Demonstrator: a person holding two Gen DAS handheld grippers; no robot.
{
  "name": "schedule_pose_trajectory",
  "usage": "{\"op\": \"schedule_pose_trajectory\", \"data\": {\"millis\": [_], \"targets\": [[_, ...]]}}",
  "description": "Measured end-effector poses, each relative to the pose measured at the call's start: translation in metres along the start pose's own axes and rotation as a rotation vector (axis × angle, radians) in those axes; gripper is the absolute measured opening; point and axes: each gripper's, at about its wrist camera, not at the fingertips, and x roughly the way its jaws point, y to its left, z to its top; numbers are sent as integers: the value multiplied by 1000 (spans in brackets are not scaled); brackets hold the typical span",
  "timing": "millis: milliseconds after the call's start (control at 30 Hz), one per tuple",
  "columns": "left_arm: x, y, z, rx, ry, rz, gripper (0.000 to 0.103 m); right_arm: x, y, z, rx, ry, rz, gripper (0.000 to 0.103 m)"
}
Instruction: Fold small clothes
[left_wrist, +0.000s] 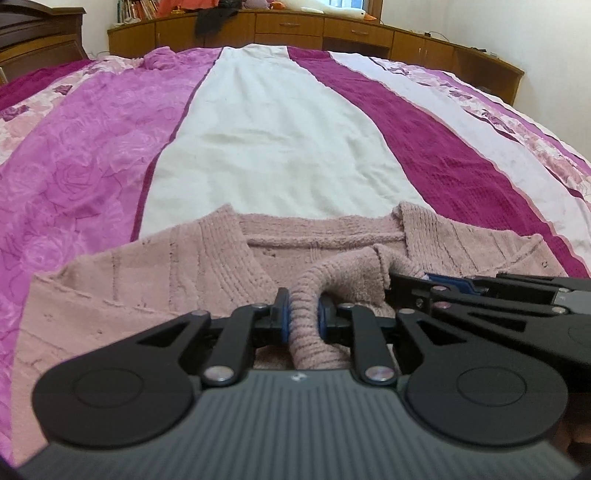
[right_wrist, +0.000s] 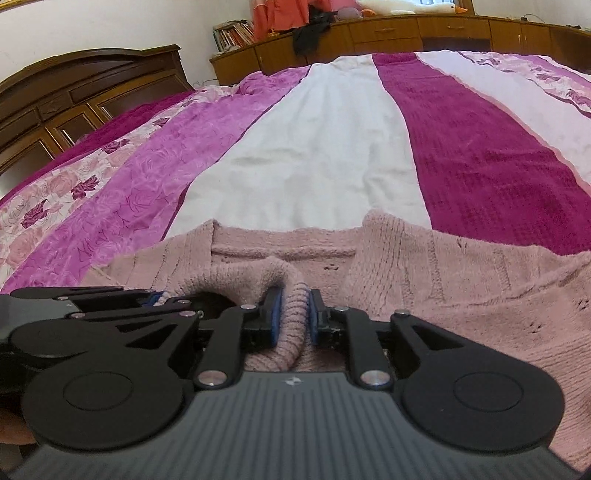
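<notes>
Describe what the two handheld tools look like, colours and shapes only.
Both match. The left tool and right tool have matte black linkage arms with silver pivot rivets, round black discs at either side, a ribbed dark grey body bearing a small white mark, and blue pads inside the black fingers. No cables or sleeves are visible.

Cardigan (left_wrist: 207, 258): fuzzy ribbed pink knit
Bedspread (left_wrist: 258, 140): matt woven cloth, some stripes with rose pattern
Left hand-held gripper (left_wrist: 303, 314): matt black plastic, metal rivets
Cabinets (left_wrist: 332, 29): smooth varnished wood

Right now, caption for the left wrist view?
Left gripper pinching a fold of the pink knit cardigan on the striped bedspread.
</notes>
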Motion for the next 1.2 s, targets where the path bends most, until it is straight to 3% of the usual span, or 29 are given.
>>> {"op": "schedule_pose_trajectory", "data": {"millis": [33, 167, 300, 833, 1200], "targets": [[-2, 1, 0, -3, 1, 3, 25, -1, 0, 0, 3, -3, -6, 28], [-18, 6, 0, -32, -7, 0, 30, -15, 0, 1, 41, -20, -29, 56], [-38, 5, -4, -26, -18, 13, 42, -38, -4, -5, 83, -55, -13, 63], [-119, -5, -25, 36, -75, 78, 43, -146, 1, -43, 100, -157, -45, 66], [-146, -9, -55, 61, -50, 76, 43, -188, 13, -71, 27, -152, -59, 66]]}}
